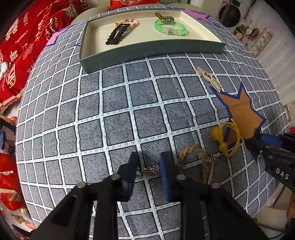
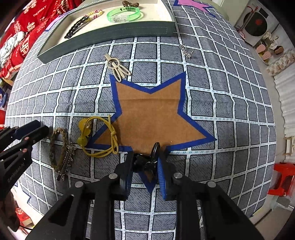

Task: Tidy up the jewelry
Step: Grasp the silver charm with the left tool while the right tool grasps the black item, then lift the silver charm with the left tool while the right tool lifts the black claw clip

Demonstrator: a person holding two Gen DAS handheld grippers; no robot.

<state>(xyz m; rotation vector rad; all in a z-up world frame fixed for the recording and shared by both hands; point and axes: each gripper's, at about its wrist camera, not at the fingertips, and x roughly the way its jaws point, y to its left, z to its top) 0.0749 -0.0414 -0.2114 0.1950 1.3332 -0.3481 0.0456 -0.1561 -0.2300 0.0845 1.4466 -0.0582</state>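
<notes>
A grey-green tray (image 1: 147, 53) at the far side of the table holds a black hair clip (image 1: 116, 34), a beaded bracelet (image 1: 129, 23), a green bangle (image 1: 170, 27) and a brown scrunchie (image 1: 164, 17). My left gripper (image 1: 148, 166) is open around a silver chain (image 1: 151, 169) lying on the cloth. My right gripper (image 2: 145, 162) stands with its jaws around a black hair tie (image 2: 147, 160) at the lower edge of the brown star (image 2: 153, 118). A yellow hair tie (image 2: 99, 136), a braided bracelet (image 2: 59, 147) and a silver clip (image 2: 67, 160) lie between the grippers.
A beige claw clip (image 2: 117, 67) and a small silver chain (image 2: 186, 50) lie on the checked cloth (image 1: 110, 110) nearer the tray. Red cushions (image 1: 18, 55) lie beyond the table's left edge. A red stool (image 2: 282, 179) stands at the right.
</notes>
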